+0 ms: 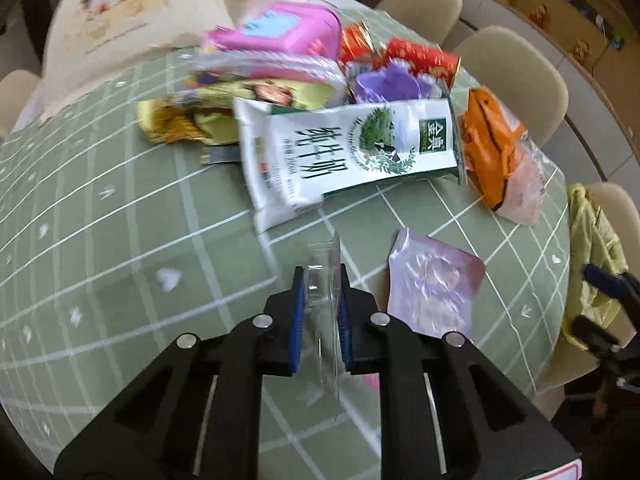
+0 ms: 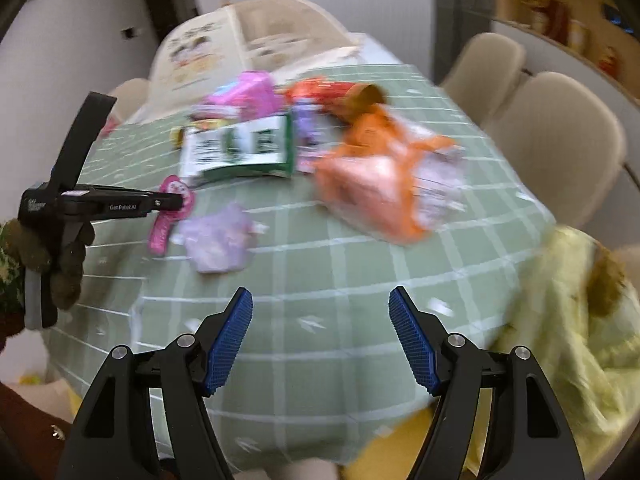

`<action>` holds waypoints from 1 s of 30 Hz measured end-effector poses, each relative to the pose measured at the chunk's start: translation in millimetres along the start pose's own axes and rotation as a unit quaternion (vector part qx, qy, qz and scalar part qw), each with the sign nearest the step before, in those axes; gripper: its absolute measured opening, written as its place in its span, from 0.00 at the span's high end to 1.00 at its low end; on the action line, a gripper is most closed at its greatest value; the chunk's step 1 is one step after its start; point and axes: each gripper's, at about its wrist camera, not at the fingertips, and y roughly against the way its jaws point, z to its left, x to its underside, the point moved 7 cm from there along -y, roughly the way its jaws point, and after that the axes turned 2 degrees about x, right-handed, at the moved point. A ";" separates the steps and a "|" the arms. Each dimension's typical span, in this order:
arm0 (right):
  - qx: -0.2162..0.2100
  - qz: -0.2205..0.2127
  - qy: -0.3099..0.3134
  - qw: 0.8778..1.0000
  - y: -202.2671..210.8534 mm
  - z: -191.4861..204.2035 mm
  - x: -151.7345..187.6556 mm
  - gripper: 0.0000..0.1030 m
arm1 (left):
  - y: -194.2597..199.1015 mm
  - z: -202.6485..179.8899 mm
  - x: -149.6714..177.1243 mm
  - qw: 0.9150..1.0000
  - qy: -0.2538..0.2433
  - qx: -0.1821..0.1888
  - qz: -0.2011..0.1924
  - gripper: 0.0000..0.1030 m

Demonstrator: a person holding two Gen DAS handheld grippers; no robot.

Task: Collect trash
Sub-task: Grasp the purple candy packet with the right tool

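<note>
My left gripper (image 1: 320, 300) has its jaws pinching a clear plastic wrapper (image 1: 326, 320), gripped edge-on so the stiff sheet stands upright between the blue pads and hangs clear of the surface (image 1: 120, 216). In the right wrist view the same item shows as a pink-printed packet at the left jaw tips. My right gripper (image 2: 320, 320) hovers above the near edge of the surface with jaws spread wide and nothing between them, presumably ready for the next piece. Remaining trash lies ahead: a pale purple wrapper (image 1: 434, 284) just beside the held item, a white-and-green milk carton (image 1: 352, 152) flattened on its side, an orange plastic bag (image 1: 496, 152) to its right, and a heap of coloured packets (image 1: 272, 60) behind. A yellow bag (image 2: 576, 320) hangs at the surface's right edge, probably the collection point.
</note>
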 end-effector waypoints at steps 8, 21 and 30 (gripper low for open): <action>-0.038 0.038 0.033 0.998 -68.4 44.9 -28.6 0.48 | 40.0 13.6 25.2 0.998 0.059 0.004 -0.029 0.87; -0.032 0.056 0.086 0.994 -55.9 60.8 -36.6 0.95 | 54.7 4.4 21.1 0.997 0.066 0.001 -0.049 0.87; 0.005 -0.004 0.042 0.999 15.8 -2.4 -52.0 0.95 | 75.5 -49.1 -2.2 0.996 0.016 -0.017 -0.087 0.87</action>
